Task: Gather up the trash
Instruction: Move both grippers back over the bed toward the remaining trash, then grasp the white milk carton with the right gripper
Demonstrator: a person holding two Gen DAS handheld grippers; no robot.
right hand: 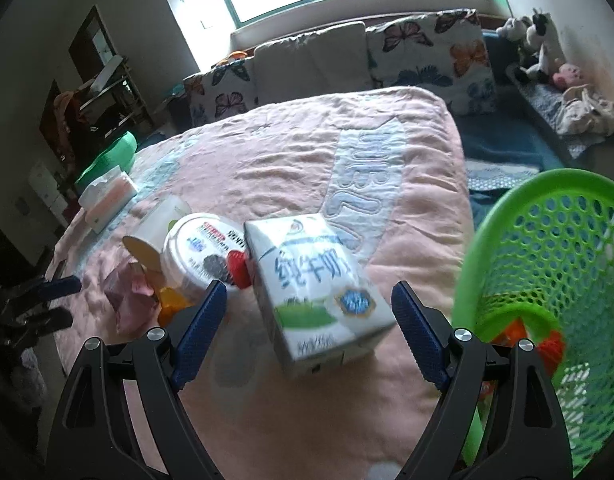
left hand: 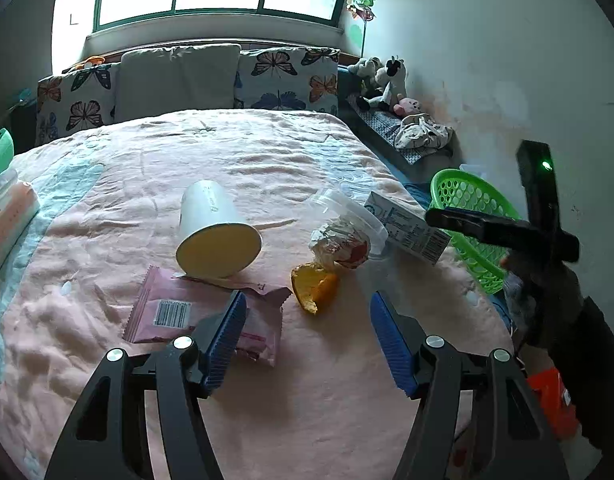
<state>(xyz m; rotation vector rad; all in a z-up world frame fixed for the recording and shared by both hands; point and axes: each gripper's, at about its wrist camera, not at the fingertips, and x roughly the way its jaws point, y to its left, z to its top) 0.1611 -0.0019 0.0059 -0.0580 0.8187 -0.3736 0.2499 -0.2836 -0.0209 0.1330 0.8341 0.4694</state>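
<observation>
Trash lies on a pink bedspread (left hand: 267,420). A white paper cup (left hand: 215,232) lies on its side. A pink wrapper (left hand: 175,312) is beside my open left gripper (left hand: 305,336), with an orange peel (left hand: 315,286) just ahead of it. A clear plastic tub (left hand: 347,232) holds crumpled paper. A white milk carton (right hand: 319,292) lies between the fingers of my open right gripper (right hand: 309,332), untouched. A green mesh basket (right hand: 555,264) stands at the bed's right edge with some trash inside.
Butterfly pillows (left hand: 291,76) and a plain cushion (left hand: 179,80) line the headboard. A tissue pack (left hand: 7,224) lies at the left edge. Plush toys (left hand: 383,80) sit on a side ledge by the wall. A green tub (right hand: 107,156) is left of the bed.
</observation>
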